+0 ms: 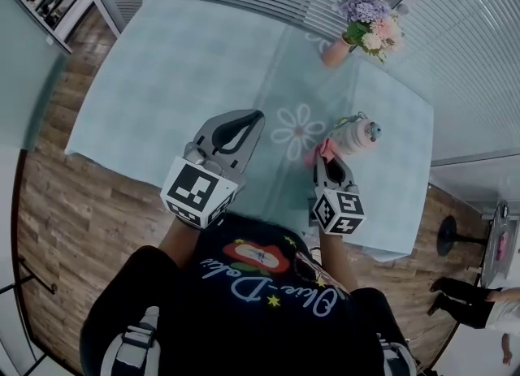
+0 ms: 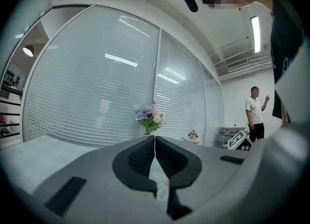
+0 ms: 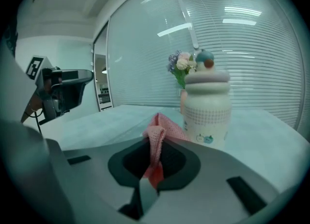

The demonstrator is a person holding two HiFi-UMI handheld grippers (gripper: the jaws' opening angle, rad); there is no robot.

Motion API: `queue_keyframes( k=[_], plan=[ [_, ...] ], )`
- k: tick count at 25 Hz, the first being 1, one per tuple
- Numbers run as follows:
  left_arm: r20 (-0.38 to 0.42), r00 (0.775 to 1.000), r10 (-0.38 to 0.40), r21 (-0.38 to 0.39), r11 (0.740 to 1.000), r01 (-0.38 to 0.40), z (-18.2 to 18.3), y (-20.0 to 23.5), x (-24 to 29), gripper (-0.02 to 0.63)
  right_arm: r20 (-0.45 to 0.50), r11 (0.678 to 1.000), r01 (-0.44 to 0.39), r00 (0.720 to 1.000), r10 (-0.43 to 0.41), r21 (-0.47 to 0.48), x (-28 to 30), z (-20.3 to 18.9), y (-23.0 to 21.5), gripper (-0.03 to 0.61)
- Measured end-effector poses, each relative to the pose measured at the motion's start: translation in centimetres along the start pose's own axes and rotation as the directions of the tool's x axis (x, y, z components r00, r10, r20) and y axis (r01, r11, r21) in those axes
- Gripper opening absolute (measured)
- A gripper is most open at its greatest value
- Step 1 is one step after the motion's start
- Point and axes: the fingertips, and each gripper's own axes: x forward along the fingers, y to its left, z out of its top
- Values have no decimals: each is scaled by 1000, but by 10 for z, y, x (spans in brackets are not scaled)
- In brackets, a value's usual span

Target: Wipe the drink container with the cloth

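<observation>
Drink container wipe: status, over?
Left gripper shut, empty. Right gripper shut on pink cloth. Drink container upright, just beyond cloth; contact unclear. Nothing between them.

Two grippers are counted: the left gripper and the right gripper. One drink container, one pink cloth and one vase of flowers are counted on one table. Two people are counted: the person holding the grippers and one bystander.
</observation>
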Motion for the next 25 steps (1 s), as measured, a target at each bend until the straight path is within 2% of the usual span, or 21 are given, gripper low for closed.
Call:
queue_keyframes(
  k=[5, 10, 17, 25],
  plan=[
    [8, 1000, -4, 5, 1000, 4, 3, -3, -2, 5, 131, 998, -51, 990, 57, -46, -13, 48, 25, 25],
    [9, 1000, -6, 8, 1000, 6, 4, -8, -3, 5, 235, 998, -17, 971, 30, -56, -18, 83, 16, 25],
    [-2, 1000, 3, 4, 1000, -3, 0, -9, -5, 5, 289, 997, 75, 955, -73, 4, -30, 86, -5, 25],
    [-8, 1000, -16, 10, 1000, 16, 0, -12, -1, 5, 286, 989, 140, 947, -148, 48, -37, 74, -19, 25]
  ],
)
